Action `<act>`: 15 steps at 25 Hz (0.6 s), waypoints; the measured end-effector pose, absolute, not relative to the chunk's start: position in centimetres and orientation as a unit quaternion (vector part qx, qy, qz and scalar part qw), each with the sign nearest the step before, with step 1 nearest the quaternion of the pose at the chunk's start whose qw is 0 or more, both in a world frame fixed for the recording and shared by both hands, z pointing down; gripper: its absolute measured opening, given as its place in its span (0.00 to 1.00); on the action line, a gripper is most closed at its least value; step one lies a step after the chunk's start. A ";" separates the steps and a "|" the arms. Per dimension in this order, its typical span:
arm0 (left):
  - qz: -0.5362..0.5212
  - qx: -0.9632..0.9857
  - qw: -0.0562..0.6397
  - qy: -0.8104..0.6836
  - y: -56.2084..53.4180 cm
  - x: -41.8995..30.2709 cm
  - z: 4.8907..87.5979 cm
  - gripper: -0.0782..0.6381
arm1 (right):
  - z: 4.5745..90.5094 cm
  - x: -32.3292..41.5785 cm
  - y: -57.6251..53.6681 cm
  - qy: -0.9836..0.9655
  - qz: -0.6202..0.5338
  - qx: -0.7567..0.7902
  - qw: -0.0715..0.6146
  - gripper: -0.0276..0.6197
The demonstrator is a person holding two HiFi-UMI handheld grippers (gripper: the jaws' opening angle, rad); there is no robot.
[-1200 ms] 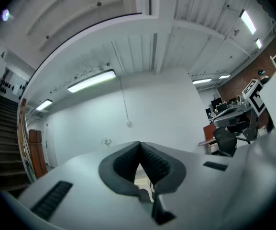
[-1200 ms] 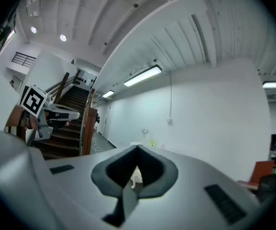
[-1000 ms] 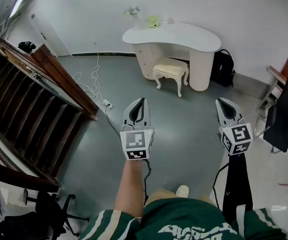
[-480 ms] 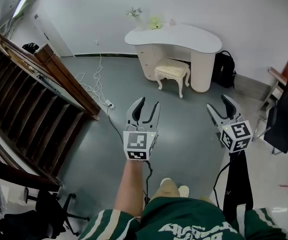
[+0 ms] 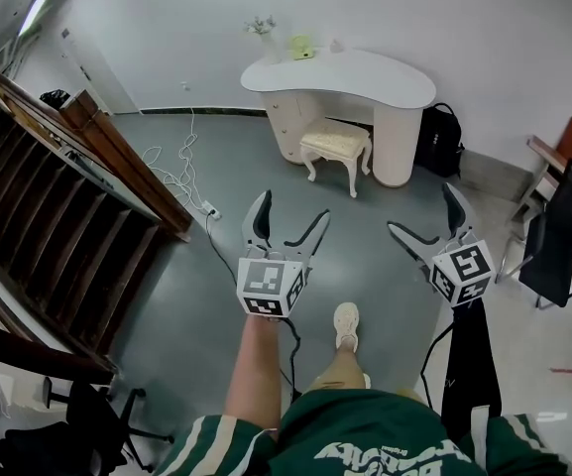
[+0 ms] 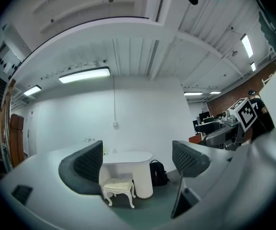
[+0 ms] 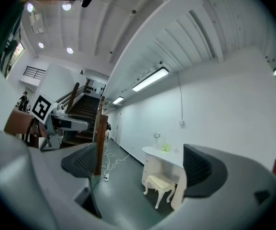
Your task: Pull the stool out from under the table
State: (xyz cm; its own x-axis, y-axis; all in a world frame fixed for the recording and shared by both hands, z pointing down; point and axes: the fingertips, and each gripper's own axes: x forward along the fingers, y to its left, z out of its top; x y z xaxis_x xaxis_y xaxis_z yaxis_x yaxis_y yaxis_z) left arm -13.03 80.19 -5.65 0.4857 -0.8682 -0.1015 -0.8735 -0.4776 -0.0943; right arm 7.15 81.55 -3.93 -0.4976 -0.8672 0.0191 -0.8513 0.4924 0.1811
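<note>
A cream stool [image 5: 337,147] with a padded seat and carved legs stands half under the white curved table [image 5: 340,75] at the far wall. It shows small in the left gripper view as the stool [image 6: 119,188] and in the right gripper view as the stool [image 7: 160,184]. My left gripper [image 5: 286,223] hangs in mid-air well short of it, jaws opening, nothing between them. My right gripper [image 5: 426,214] is beside it to the right, jaws opening too, also empty. Both point toward the table.
A dark wooden staircase [image 5: 57,196] runs along the left. White cables [image 5: 178,172] and a power strip lie on the grey floor. A black backpack [image 5: 438,140] leans beside the table. An office chair [image 5: 563,236] stands at the right. My shoe [image 5: 346,324] is below.
Both grippers went from shut to wide apart over the last second. My foot has stepped forward and the view has shifted slightly toward the table.
</note>
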 end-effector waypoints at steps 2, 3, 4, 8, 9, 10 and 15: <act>0.021 -0.862 0.065 0.503 79.2 -12.9 -5.7 0.72 | -3.9 7.1 80.3 -0.863 -0.074 0.497 0.057 0.91; 0.022 -0.864 0.066 0.499 78.6 -12.7 -5.7 0.72 | -3.9 7.0 79.6 -0.864 -0.074 0.495 0.057 0.91; 0.024 -0.865 0.068 0.497 78.1 -12.7 -5.8 0.72 | -3.9 6.8 78.9 -0.865 -0.075 0.493 0.056 0.91; 0.030 -0.862 0.074 0.501 75.2 -12.9 -6.2 0.72 | -3.7 6.3 75.6 -0.867 -0.079 0.489 0.057 0.91; 0.028 -0.861 0.075 0.503 74.4 -13.0 -6.2 0.72 | -3.8 6.2 74.8 -0.867 -0.080 0.488 0.056 0.91; 0.027 -0.860 0.076 0.504 73.5 -13.0 -6.2 0.72 | -3.8 6.1 73.9 -0.868 -0.079 0.488 0.054 0.91; 0.017 -0.858 0.069 0.509 68.4 -13.7 -5.5 0.72 | -3.5 5.5 68.2 -0.869 -0.073 0.486 0.061 0.91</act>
